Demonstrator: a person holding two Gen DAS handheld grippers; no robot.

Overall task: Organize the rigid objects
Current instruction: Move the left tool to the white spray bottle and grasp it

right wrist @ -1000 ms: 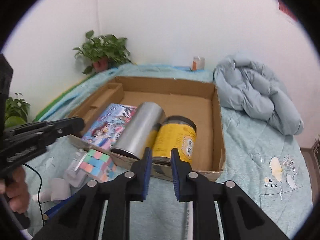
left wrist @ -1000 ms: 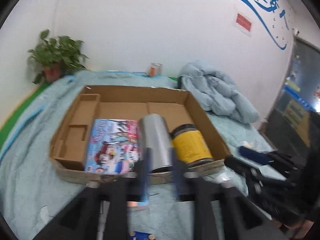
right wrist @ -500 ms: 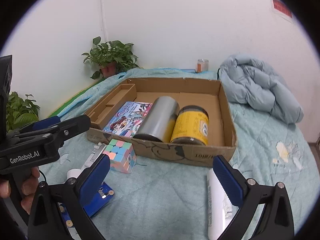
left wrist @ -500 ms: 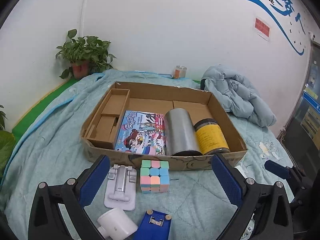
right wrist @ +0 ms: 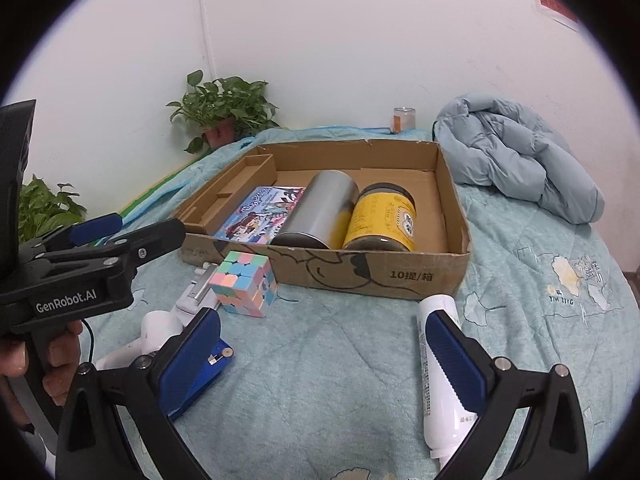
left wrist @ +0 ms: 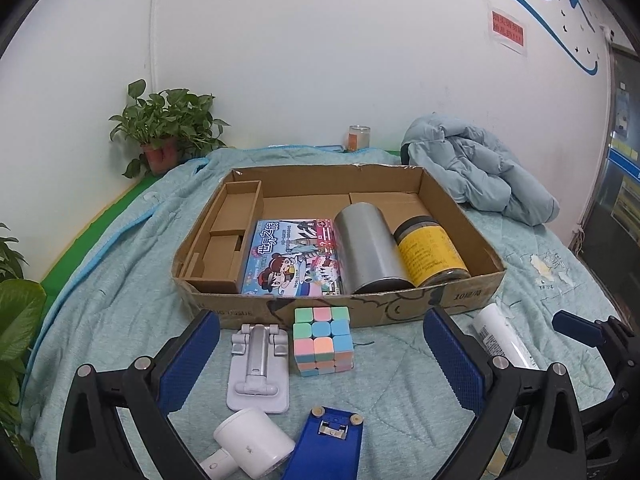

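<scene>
Lying on their sides in the right half of the cardboard box (left wrist: 400,308), the silver can (left wrist: 370,254) and the yellow-labelled jar (left wrist: 428,254) touch along their lengths, long axes running near to far, near ends against the box's near wall. A colourful picture book (left wrist: 290,258) lies flat just left of the can, its long side also running near to far, with cardboard dividers (left wrist: 236,224) to its left.

On the blue quilted bed cover (left wrist: 540,280), near the box's front wall, sit a pastel puzzle cube (left wrist: 322,336) and, just left of it, a white folding stand (left wrist: 258,364) whose length points toward the box. Nearer still lie a white round device (left wrist: 250,440) and a blue flat piece (left wrist: 326,448). A white tube (right wrist: 438,368) lies right of these, long axis near to far, its far end close to the box's right front corner.

Left gripper (left wrist: 320,364) is spread wide and empty, the cube and stand showing between its blue pads. Right gripper (right wrist: 320,364) is likewise released, holding nothing, its right finger overlapping the tube in view.
</scene>
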